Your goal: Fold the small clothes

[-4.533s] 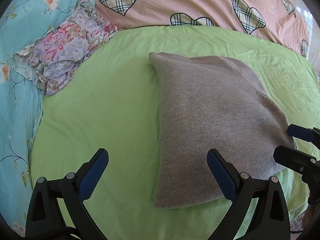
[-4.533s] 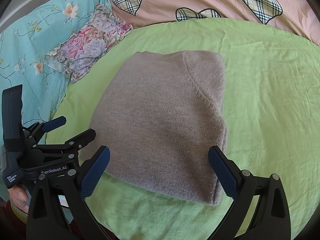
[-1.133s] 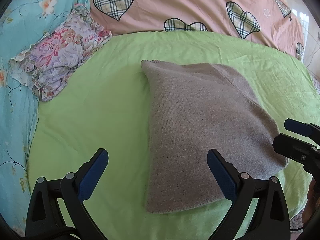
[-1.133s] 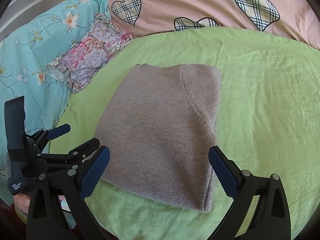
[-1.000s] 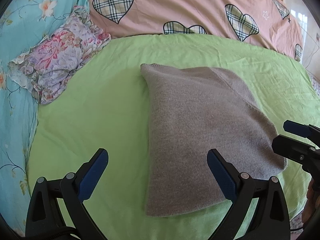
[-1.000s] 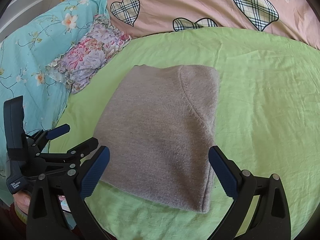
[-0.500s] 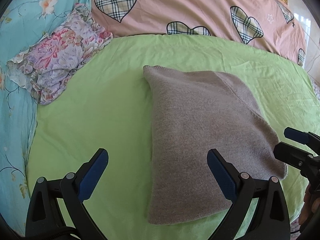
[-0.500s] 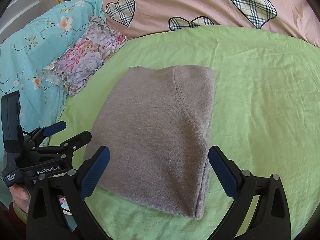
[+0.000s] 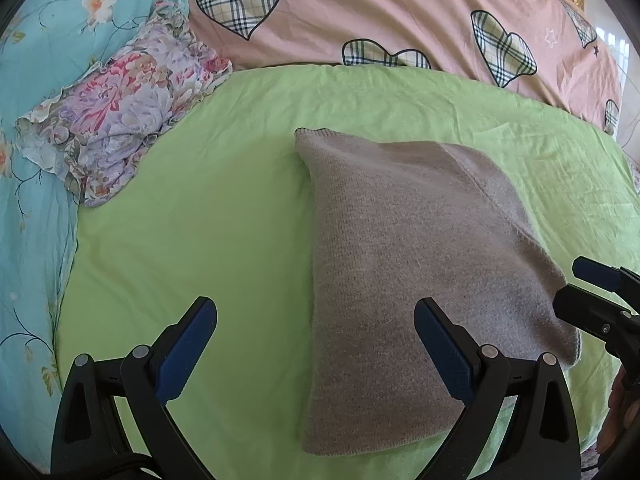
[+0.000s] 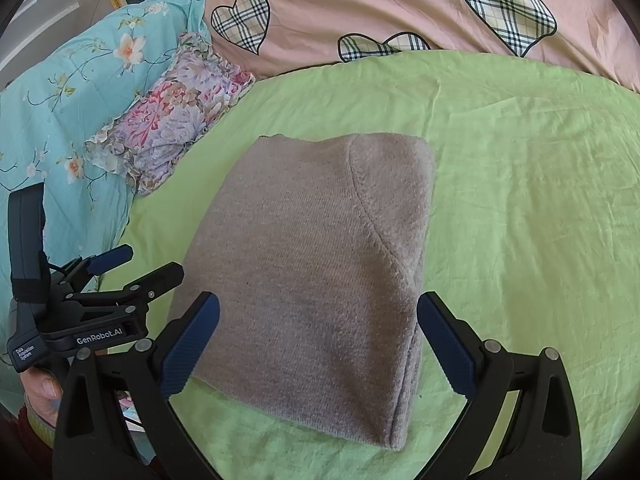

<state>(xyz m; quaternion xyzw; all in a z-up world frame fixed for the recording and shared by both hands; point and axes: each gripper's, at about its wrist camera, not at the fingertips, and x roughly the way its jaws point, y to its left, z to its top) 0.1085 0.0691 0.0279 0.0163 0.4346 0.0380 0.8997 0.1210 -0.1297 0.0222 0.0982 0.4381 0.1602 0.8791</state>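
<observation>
Blue quilt: a pale turquoise flowered quilt [image 9: 36,92] fills the far left edge of both views.
Flowered bundle: a crumpled pink-and-lilac ruffled cloth [image 9: 120,100] lies on the quilt's edge, touching the green sheet, well apart from the sweater.
Left gripper [image 9: 316,344]: hovers low over the near part of the sheet, its blue-padded jaws spread wide and holding nothing; the right finger [image 9: 444,356] sits above the sweater's near left portion, the left finger over bare sheet. In the right wrist view it [image 10: 136,268] shows beside the sweater's left edge.
Green sheet [image 9: 208,216]: lightly creased, it carries the sweater.
Sweater [image 9: 416,268]: grey-brown knit, folded into a flat rectangle near the middle of the sheet, a curved seam crossing its top layer.
Right gripper [image 10: 318,340]: jaws wide apart, empty, straddling the sweater's near edge from above; whether the pads touch the knit cannot be told.
Pink cover [image 10: 380,4]: printed with plaid hearts, it lies along the far side behind the sheet.
</observation>
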